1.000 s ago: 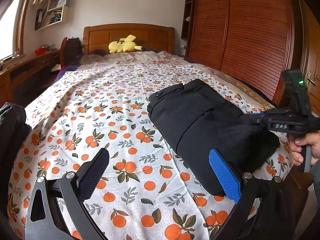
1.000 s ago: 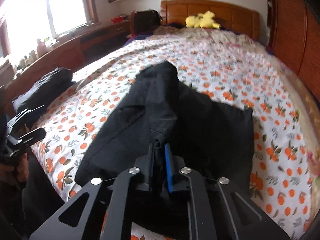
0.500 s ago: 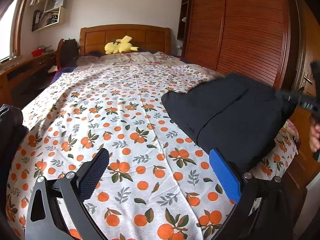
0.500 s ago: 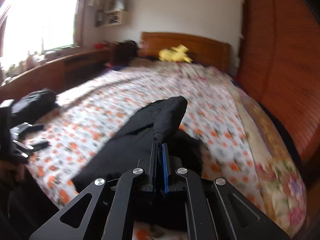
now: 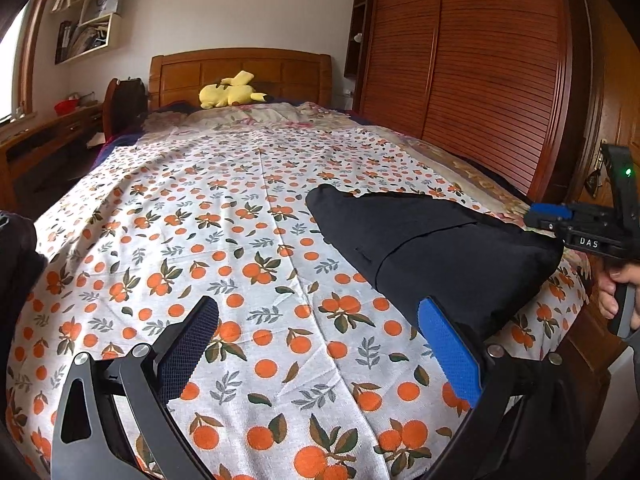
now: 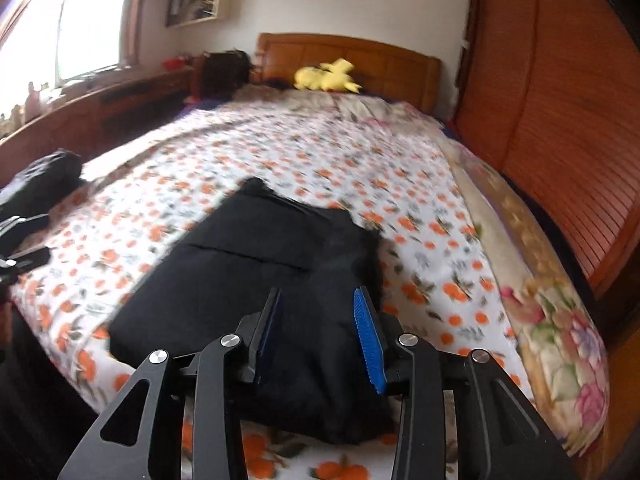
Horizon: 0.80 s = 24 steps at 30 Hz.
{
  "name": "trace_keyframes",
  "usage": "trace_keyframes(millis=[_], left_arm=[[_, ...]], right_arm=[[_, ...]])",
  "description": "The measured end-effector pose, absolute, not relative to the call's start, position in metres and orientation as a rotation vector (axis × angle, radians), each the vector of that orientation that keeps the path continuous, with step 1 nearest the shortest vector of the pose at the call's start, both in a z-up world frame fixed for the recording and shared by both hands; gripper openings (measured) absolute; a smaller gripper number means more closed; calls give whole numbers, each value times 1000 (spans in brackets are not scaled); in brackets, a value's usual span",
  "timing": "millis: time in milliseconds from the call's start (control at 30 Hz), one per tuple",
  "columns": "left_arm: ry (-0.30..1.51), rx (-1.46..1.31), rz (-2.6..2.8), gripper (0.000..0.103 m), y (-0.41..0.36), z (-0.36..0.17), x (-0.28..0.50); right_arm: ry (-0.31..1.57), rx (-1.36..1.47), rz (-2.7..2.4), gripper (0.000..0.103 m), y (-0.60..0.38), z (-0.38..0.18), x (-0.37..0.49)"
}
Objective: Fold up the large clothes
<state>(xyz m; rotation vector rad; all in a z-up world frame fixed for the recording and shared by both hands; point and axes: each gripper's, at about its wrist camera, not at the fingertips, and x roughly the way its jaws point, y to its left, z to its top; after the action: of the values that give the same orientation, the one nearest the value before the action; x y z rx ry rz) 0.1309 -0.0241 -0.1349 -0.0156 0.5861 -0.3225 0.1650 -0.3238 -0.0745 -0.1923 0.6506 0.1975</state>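
On the near right part of the bed, which is spread with a white sheet printed with oranges and leaves, lies the folded black fabric garment: a thick, roughly oblong bundle resting flat on the sheet close to the bed's foot edge and right side. It probably sits there because that corner is within easy reach of both hands of the person standing at the foot.

The right tongs, black-framed with blue ribbed pads, hover just above the bundle's near end. Their jaws are opening, and nothing is pinched between them; the cloth shows below the gap, not in it. I judge this to be a release, the fold having been laid down. In the left wrist view the same tool sits at the garment's right end, gripped by a hand.

The left tongs stand wide apart and empty over bare sheet, their blue pad just beside the garment's near edge but not visibly touching it. They seem held back in waiting.

The garment's long axis runs from the foot edge up the bed, angled slightly leftward. Its narrower, tapered end points toward the wooden headboard and the yellow plush toy; its thicker, bulging end faces the person.

A second dark bundle rests at the bed's far left edge, well apart.
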Motion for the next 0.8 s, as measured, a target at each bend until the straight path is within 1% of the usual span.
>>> trace_keyframes(millis=[133, 267, 367, 467, 667, 800], left_arm=[[591, -13, -324, 101, -25, -136, 131], [594, -11, -325, 101, -25, -136, 132], [595, -4, -330, 101, -27, -138, 136], [602, 8, -339, 101, -33, -142, 145], [612, 10, -377, 101, -43, -148, 163], [617, 25, -409, 101, -54, -149, 184]], right_arm=[[661, -170, 297, 36, -292, -80, 167], [718, -194, 341, 36, -266, -110, 171], [782, -180, 343, 36, -264, -141, 176], [780, -215, 339, 36, -262, -158, 172], [744, -157, 315, 36, -276, -136, 157], [700, -116, 244, 36, -305, -115, 134]])
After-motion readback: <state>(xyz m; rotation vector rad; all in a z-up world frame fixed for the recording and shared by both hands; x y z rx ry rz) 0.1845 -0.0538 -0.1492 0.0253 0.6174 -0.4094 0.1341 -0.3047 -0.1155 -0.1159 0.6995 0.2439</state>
